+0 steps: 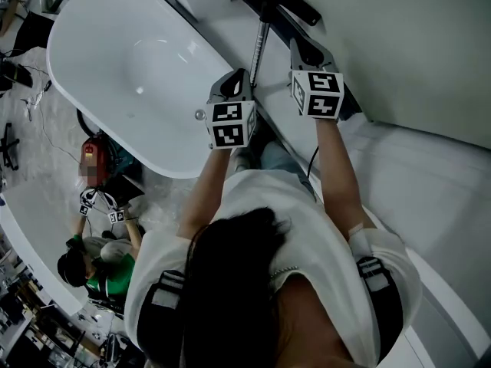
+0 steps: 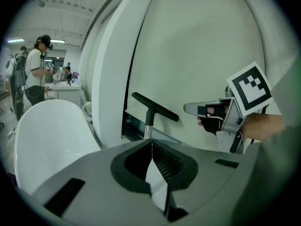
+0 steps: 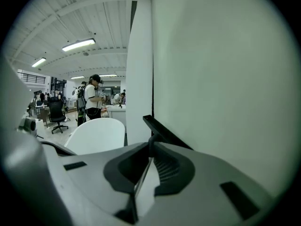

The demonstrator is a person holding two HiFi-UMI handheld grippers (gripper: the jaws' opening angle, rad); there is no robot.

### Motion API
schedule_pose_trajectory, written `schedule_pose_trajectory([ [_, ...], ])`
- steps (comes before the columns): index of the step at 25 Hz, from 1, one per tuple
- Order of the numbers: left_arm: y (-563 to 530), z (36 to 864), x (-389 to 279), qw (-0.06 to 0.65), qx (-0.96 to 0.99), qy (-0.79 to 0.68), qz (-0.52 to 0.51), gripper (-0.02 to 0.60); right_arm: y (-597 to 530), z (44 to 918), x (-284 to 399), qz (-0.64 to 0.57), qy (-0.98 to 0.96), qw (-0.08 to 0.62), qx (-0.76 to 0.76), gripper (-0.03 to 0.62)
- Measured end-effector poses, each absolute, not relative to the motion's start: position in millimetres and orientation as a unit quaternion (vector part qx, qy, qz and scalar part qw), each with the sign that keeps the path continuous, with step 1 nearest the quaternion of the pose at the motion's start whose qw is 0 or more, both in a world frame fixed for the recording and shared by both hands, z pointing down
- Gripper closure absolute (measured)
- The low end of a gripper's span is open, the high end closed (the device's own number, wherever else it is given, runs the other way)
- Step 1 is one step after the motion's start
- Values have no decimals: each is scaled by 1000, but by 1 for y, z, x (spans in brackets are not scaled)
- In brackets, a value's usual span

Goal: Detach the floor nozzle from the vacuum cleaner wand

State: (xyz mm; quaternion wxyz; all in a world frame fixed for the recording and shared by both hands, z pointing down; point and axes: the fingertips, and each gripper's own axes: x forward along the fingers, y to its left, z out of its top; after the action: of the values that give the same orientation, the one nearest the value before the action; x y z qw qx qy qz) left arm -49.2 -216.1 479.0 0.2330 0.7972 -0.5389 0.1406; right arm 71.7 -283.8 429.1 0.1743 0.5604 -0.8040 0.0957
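The black floor nozzle (image 1: pixel 278 0) lies against the pale wall at the top of the head view. The metal wand (image 1: pixel 258 50) runs down from it toward me. My left gripper (image 1: pixel 241 75) is shut and empty, its tips just left of the wand's lower end. My right gripper (image 1: pixel 296 46) is also shut and empty, right of the wand and a little below the nozzle. In the left gripper view the nozzle (image 2: pixel 155 106) and wand (image 2: pixel 148 127) stand straight ahead of the closed jaws, with the right gripper (image 2: pixel 189 109) at the right. The right gripper view shows the nozzle (image 3: pixel 164 132) close ahead.
A white bathtub (image 1: pixel 84 44) fills the left, its rim close beside the wand. A pale curved wall (image 1: pixel 414 44) rises at the right. A person in green (image 1: pixel 107 271) crouches at lower left near a red device (image 1: pixel 92 153). People stand far off (image 2: pixel 35 74).
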Motion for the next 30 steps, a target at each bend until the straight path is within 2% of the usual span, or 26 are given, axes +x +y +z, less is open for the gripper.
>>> schedule_pose_trajectory([
  [2, -221, 481, -50, 235, 797, -538, 142, 577, -297, 421, 72, 83, -807, 178, 556, 570],
  [5, -229, 480, -51, 237, 797, -537, 142, 577, -315, 412, 69, 72, -816, 190, 542, 477],
  [17, -248, 496, -46, 246, 794, -536, 147, 577, -354, 431, 66, 52, -828, 262, 493, 394],
  [30, -271, 504, -42, 263, 787, -537, 153, 577, -397, 452, 76, 57, -823, 336, 455, 368],
])
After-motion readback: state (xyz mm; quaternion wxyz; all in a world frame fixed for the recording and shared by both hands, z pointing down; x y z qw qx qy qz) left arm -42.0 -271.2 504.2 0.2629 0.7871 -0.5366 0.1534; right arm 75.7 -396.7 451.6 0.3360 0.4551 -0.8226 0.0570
